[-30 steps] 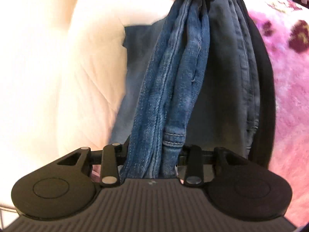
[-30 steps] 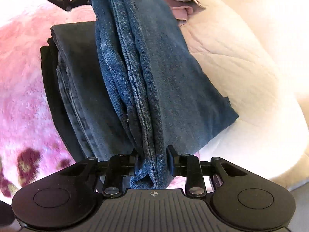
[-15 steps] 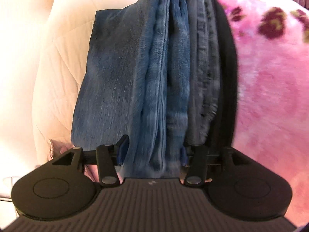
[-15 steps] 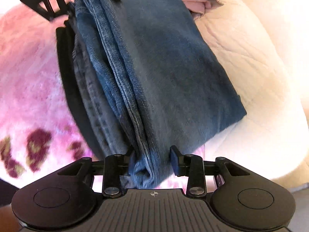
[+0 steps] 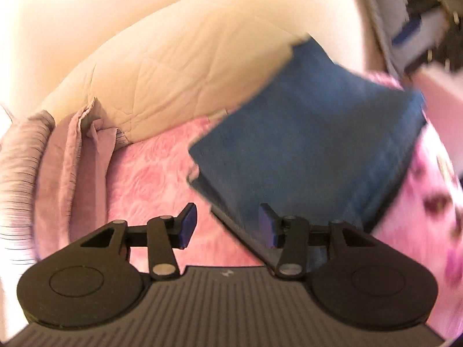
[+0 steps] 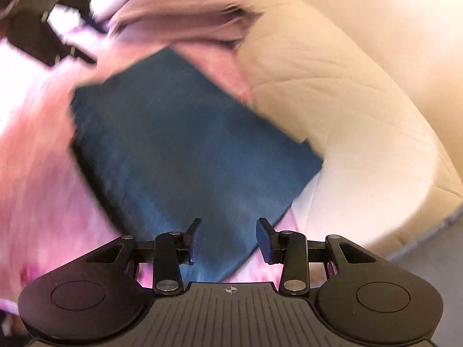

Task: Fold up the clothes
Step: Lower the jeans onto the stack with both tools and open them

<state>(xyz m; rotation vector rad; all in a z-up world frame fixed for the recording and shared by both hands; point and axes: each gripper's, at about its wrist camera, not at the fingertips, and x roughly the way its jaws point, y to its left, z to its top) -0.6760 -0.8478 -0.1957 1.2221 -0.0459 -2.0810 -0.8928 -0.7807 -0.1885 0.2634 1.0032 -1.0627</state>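
Folded blue jeans [image 5: 312, 144] lie flat as a rectangular stack on a pink plush blanket [image 5: 150, 173] spread over a bed, one edge just beside a cream quilted comforter [image 5: 173, 66]. In the left wrist view the stack's long axis runs on a diagonal, from the lower left near the camera up toward the upper right; in the right wrist view the jeans [image 6: 179, 150] run from the upper left down toward the lower right, their near corner pointing at the camera. A darker layer shows along the stack's lower edge.

The left gripper [image 5: 228, 227] hangs above the blanket with its jaws parted and nothing between them; they have just been closing. The right gripper [image 6: 228, 238] hangs over the near corner of the jeans, its jaws likewise apart and gripping nothing, the denim seen in the gap lying well below.

Folded mauve garments [image 5: 66, 167] sit beside the comforter's end. Both views are blurred by motion.
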